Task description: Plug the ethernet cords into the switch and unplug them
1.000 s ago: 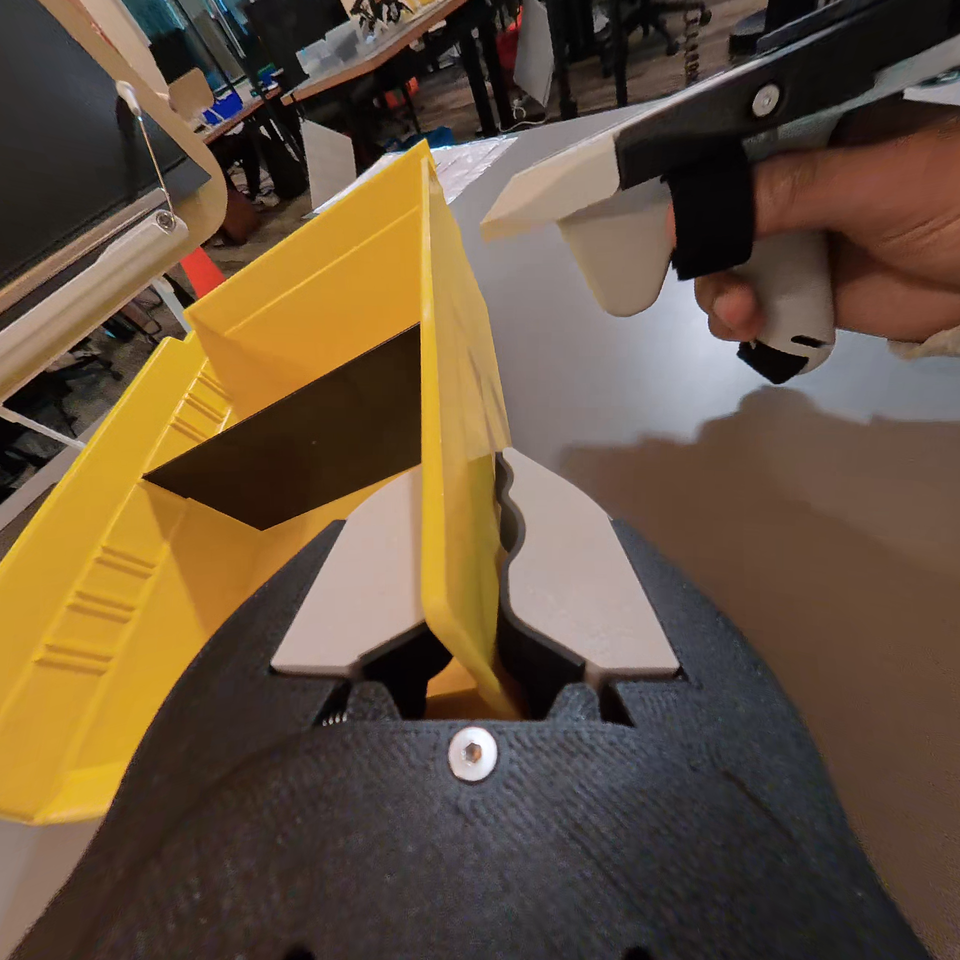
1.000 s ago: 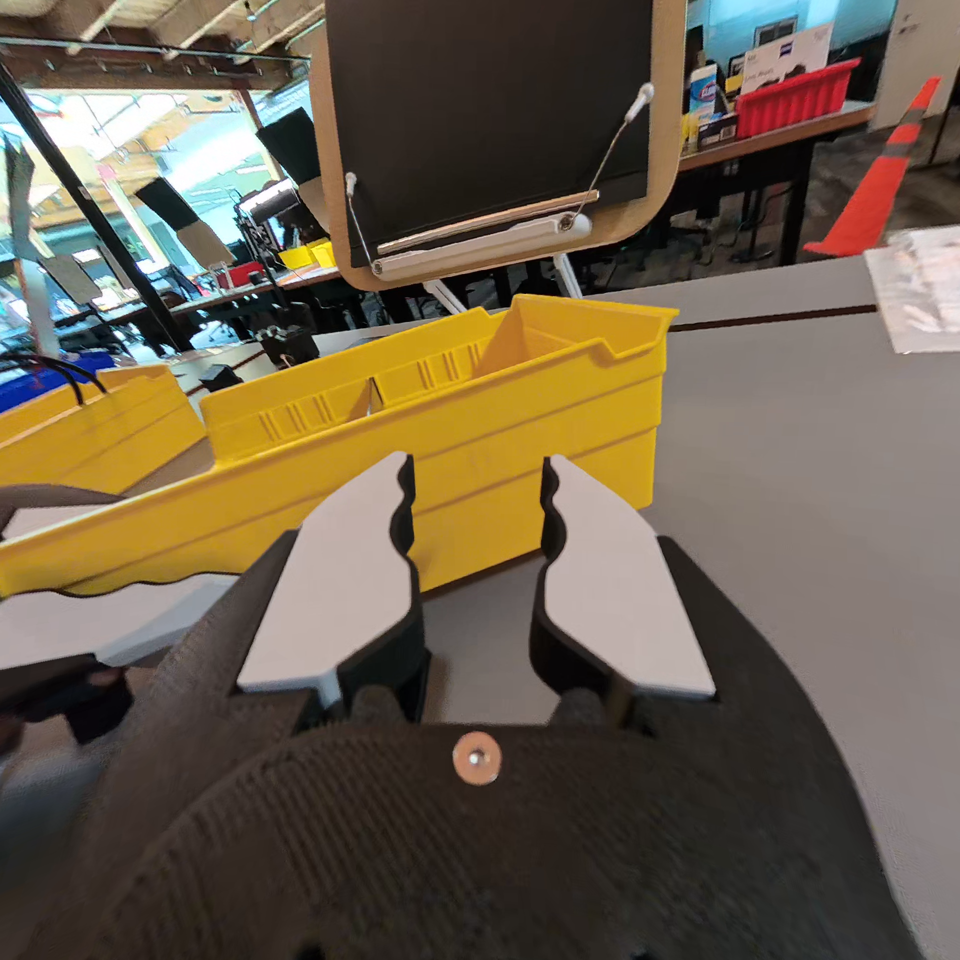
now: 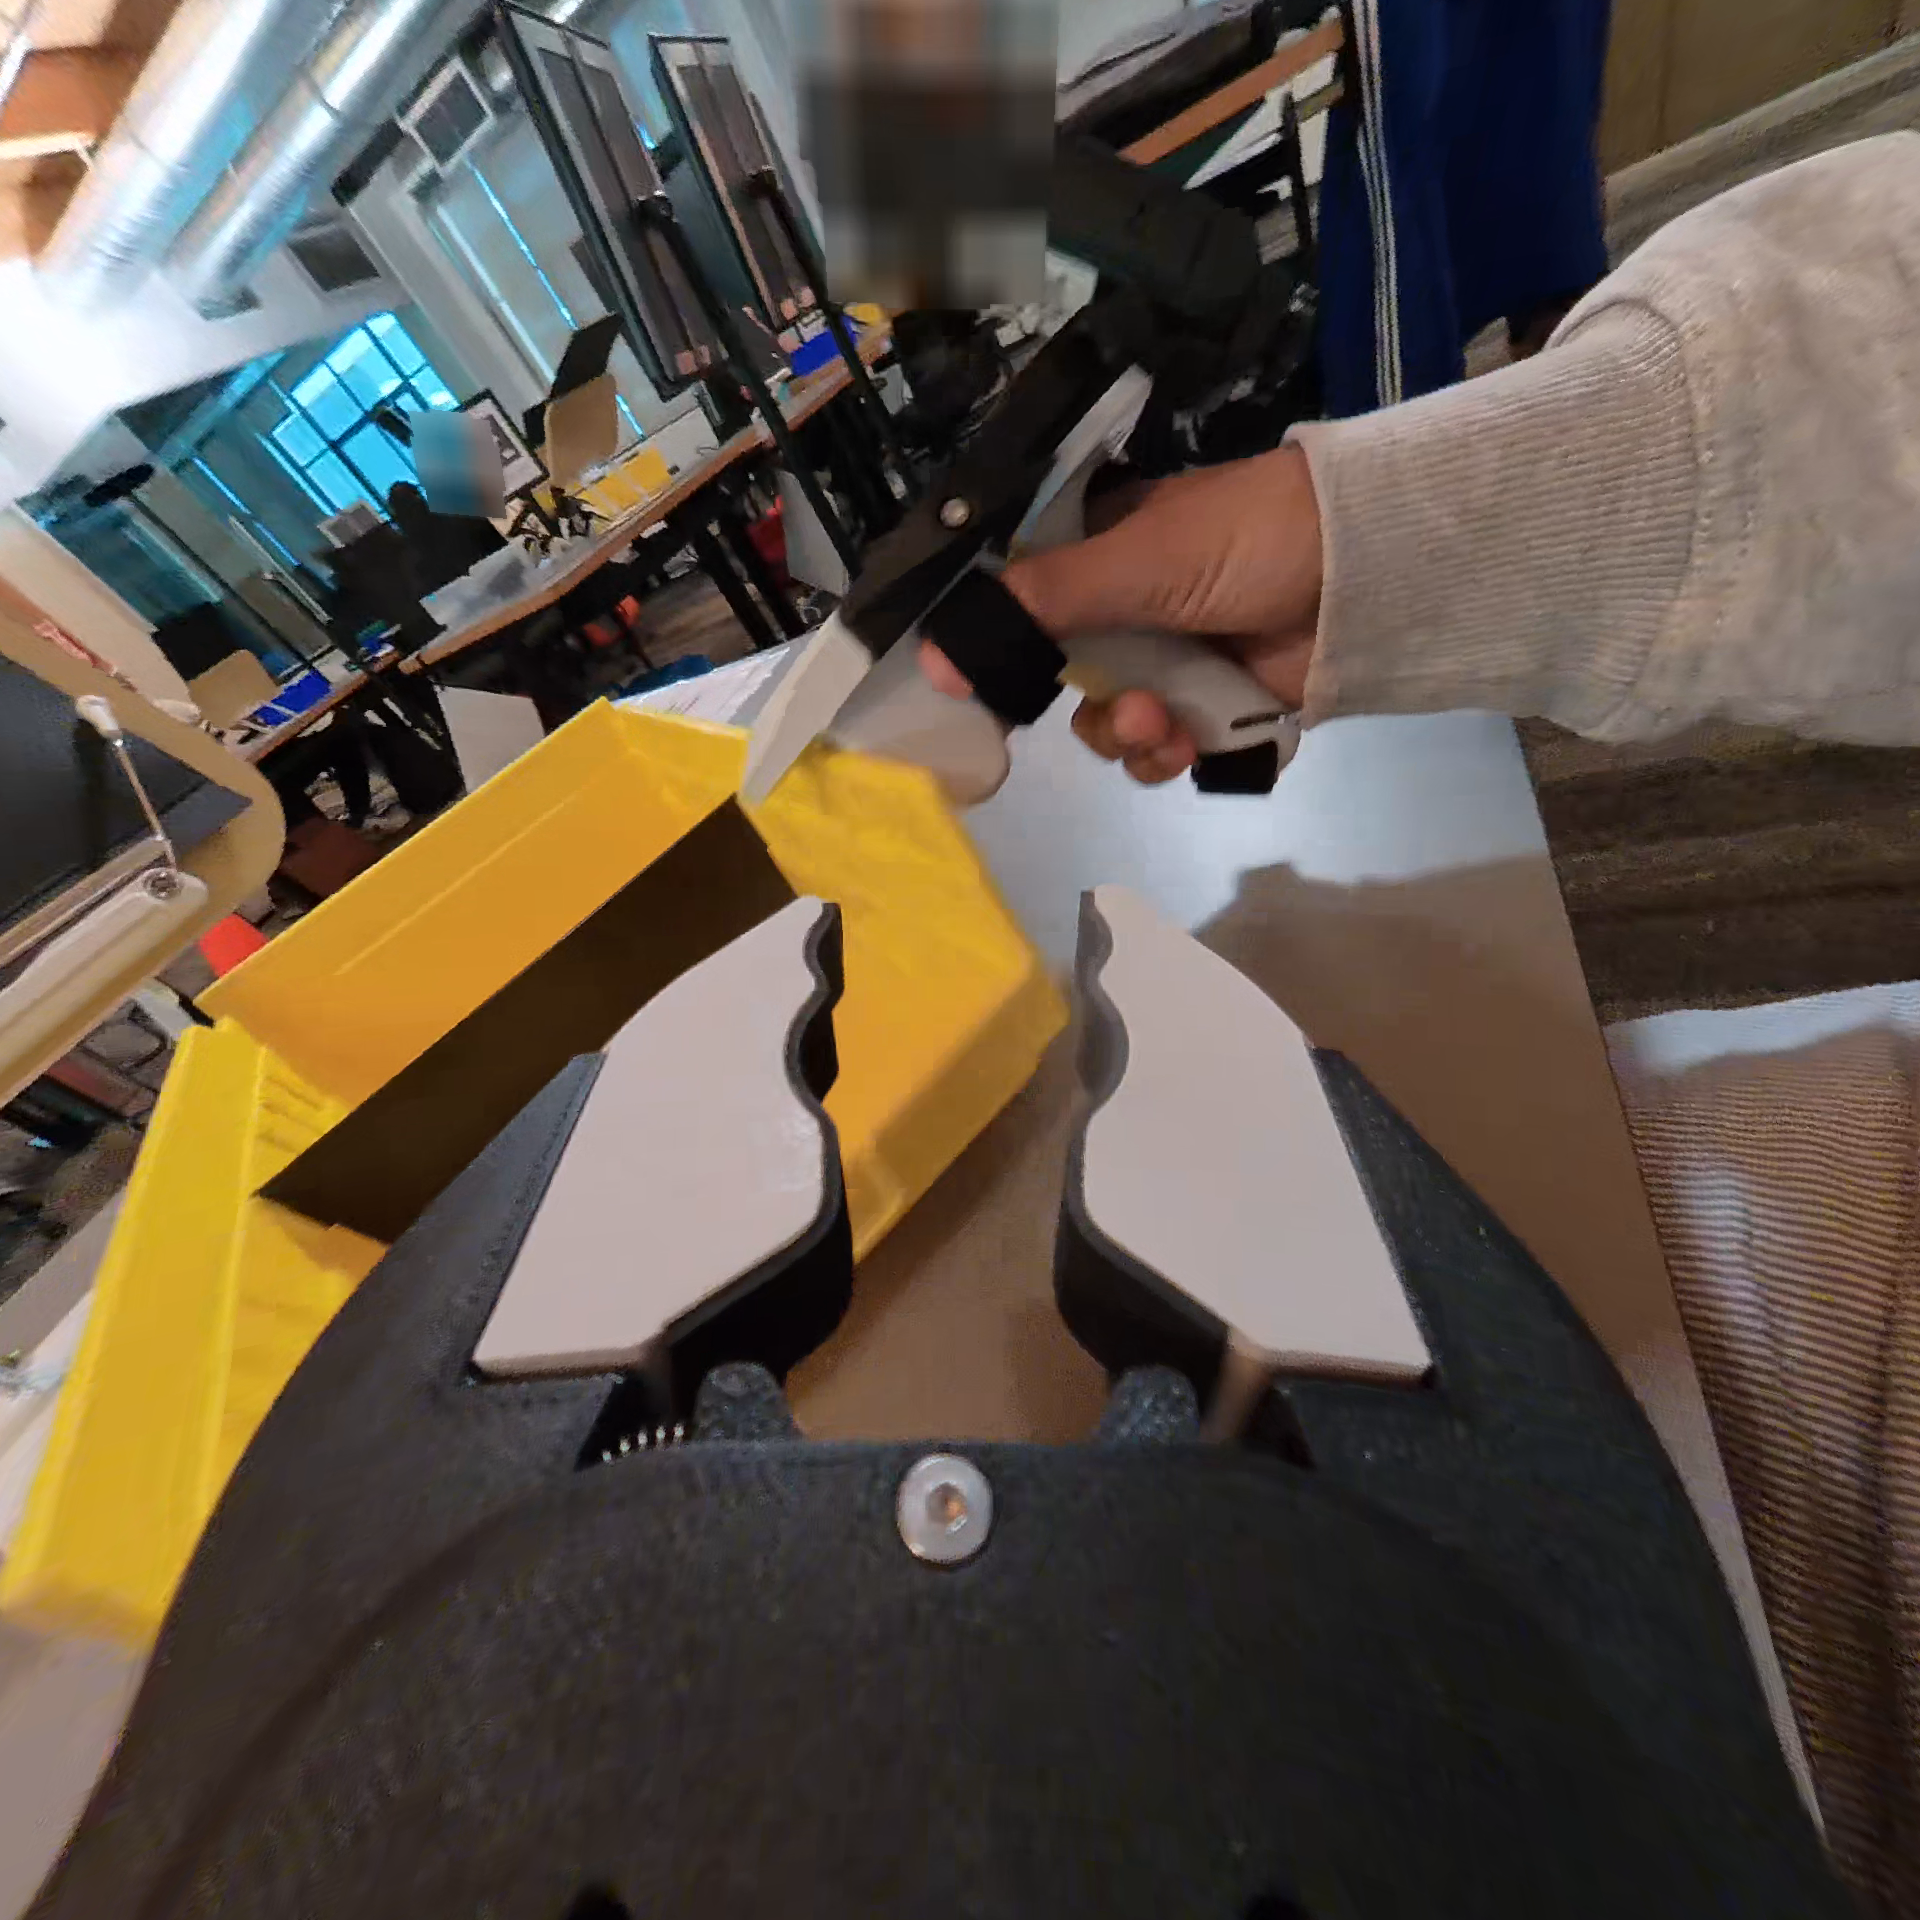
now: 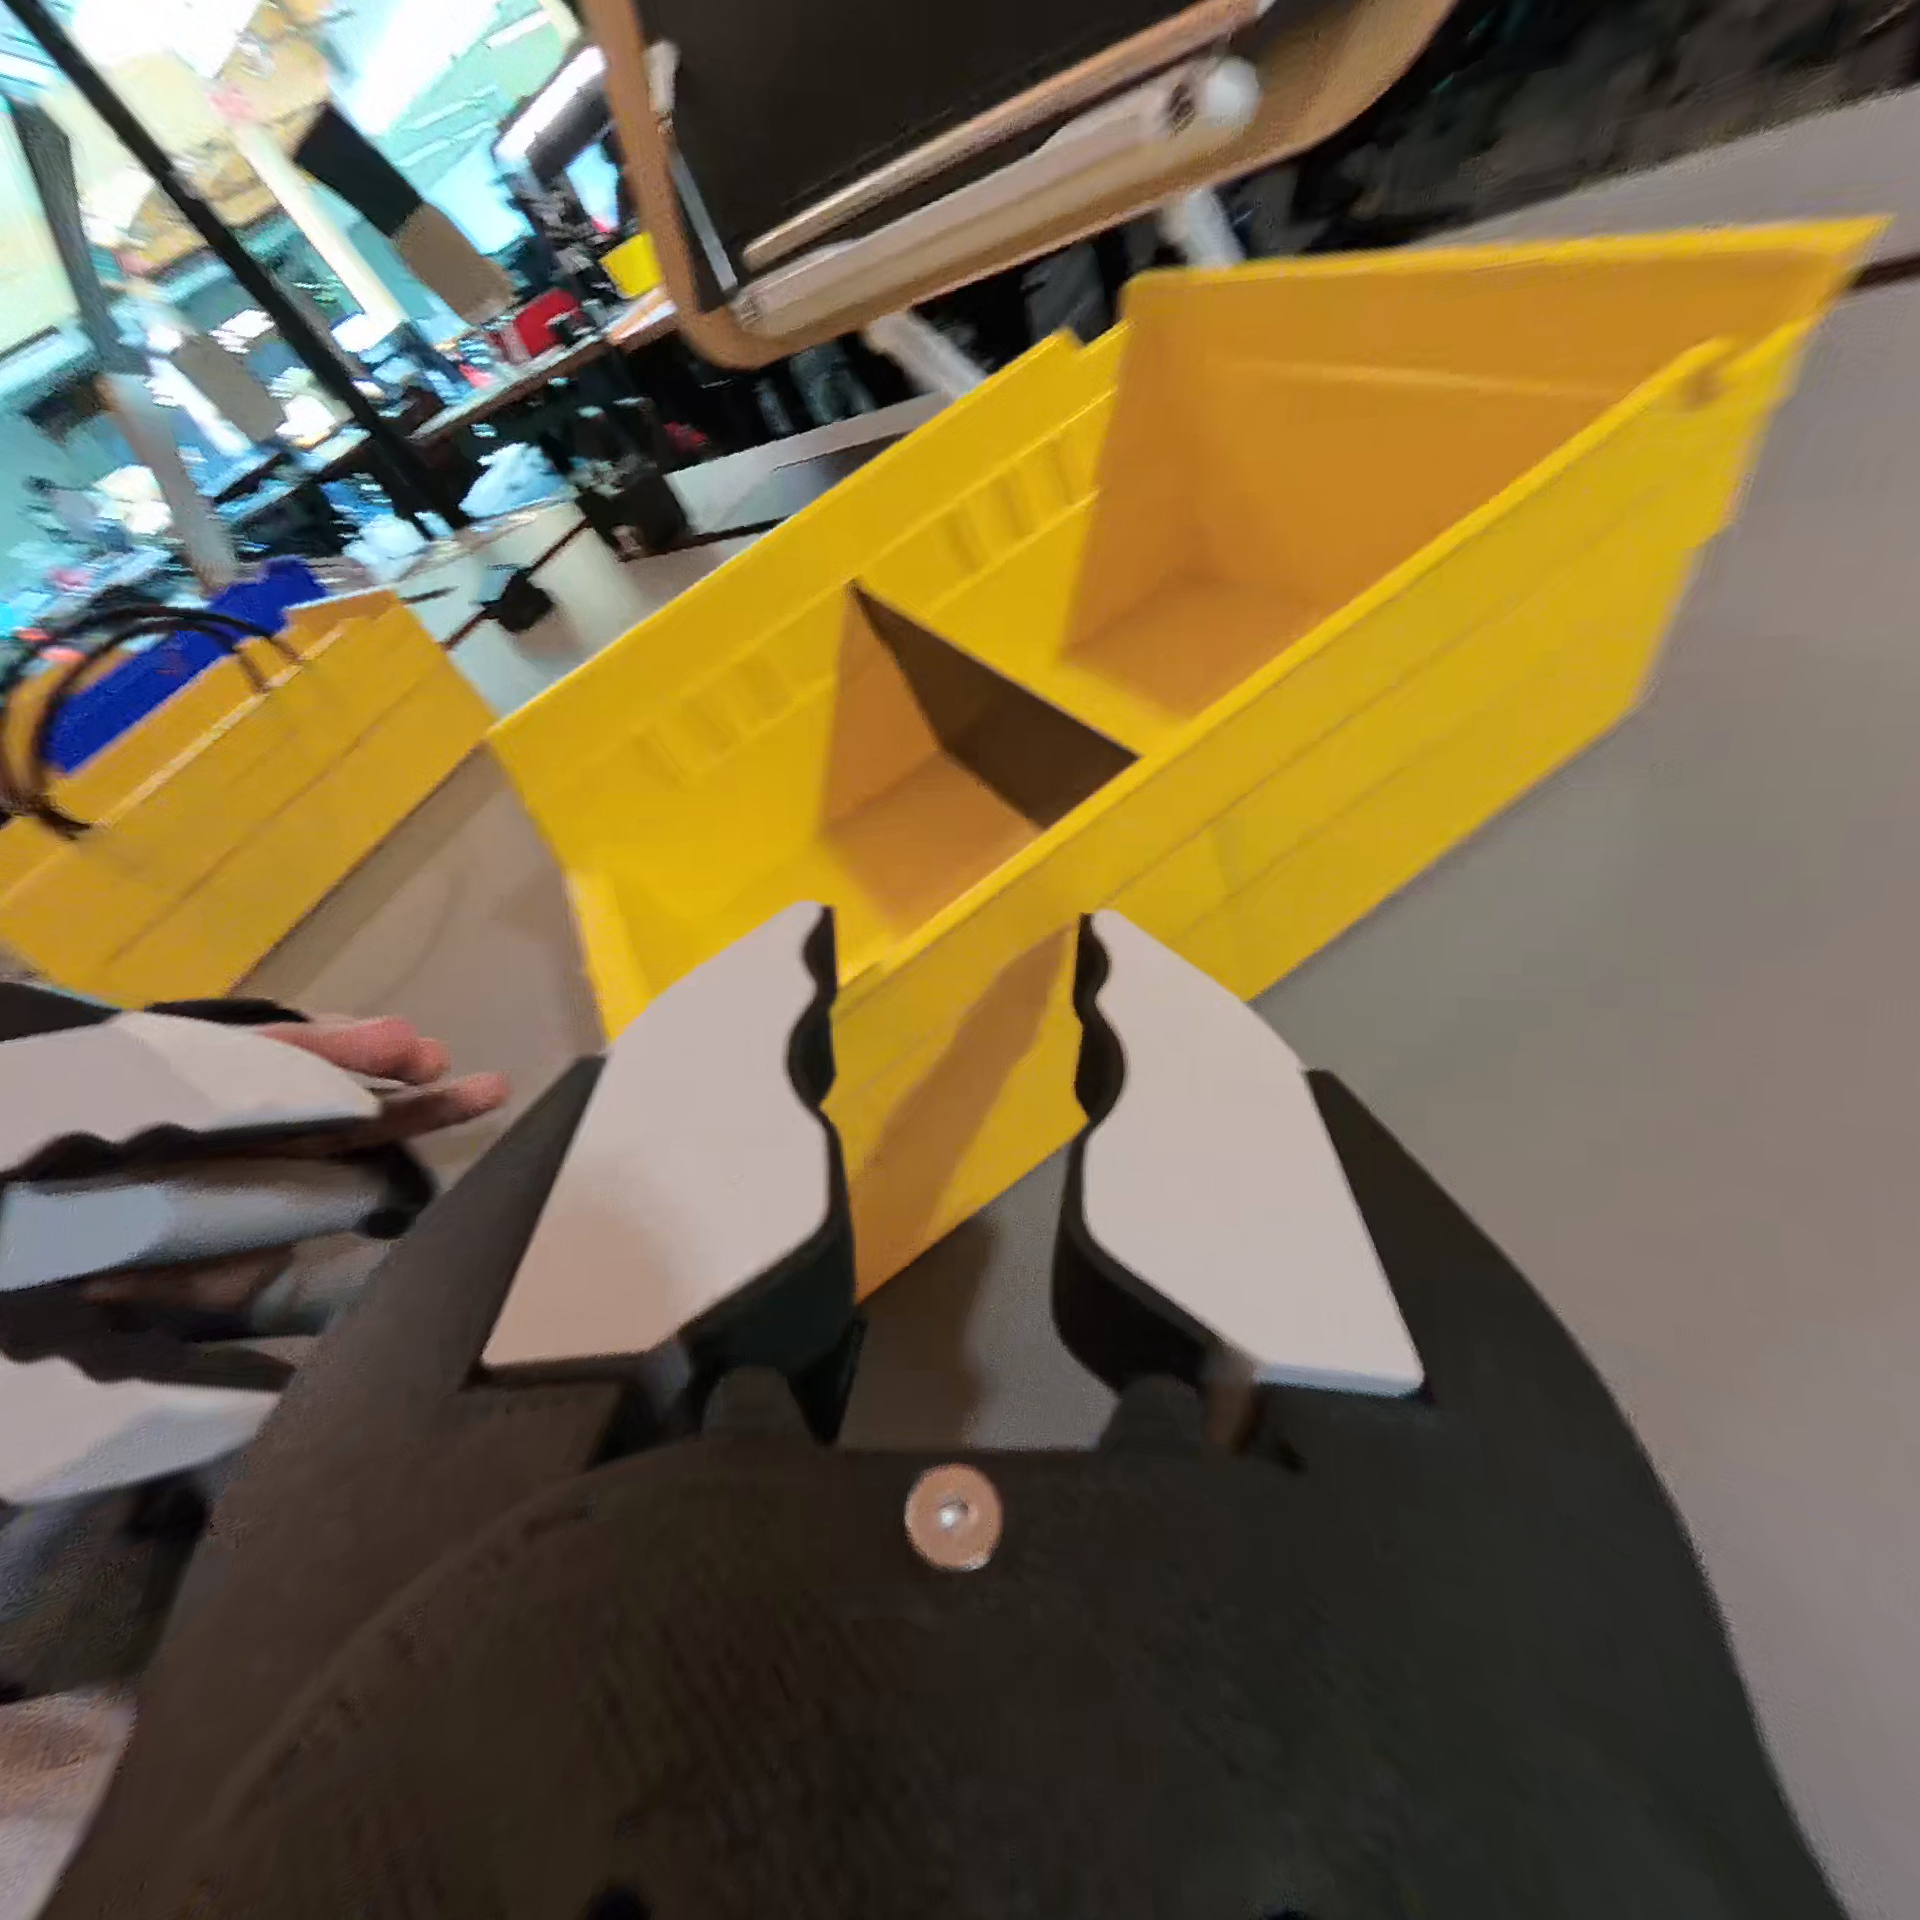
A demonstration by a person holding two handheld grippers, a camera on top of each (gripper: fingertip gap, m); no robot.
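Grey tabletop (image 4: 1558,1039) in a busy workshop carries a long yellow bin (image 4: 1403,644) with a dark divider (image 4: 987,717) across its middle; both of its compartments look bare. No switch or ethernet cords can be made out, though black cables (image 4: 94,665) loop over a second yellow bin (image 4: 229,810) at nine o'clock. Left gripper (image 3: 956,935) hangs released just beside the bin's corner. Right gripper (image 4: 956,945), jaws parted, straddles the near wall without clamping. A hand (image 3: 1174,592) grips its handle at one o'clock.

Bright window light; right view motion-blurred (wide-angle edges bend).
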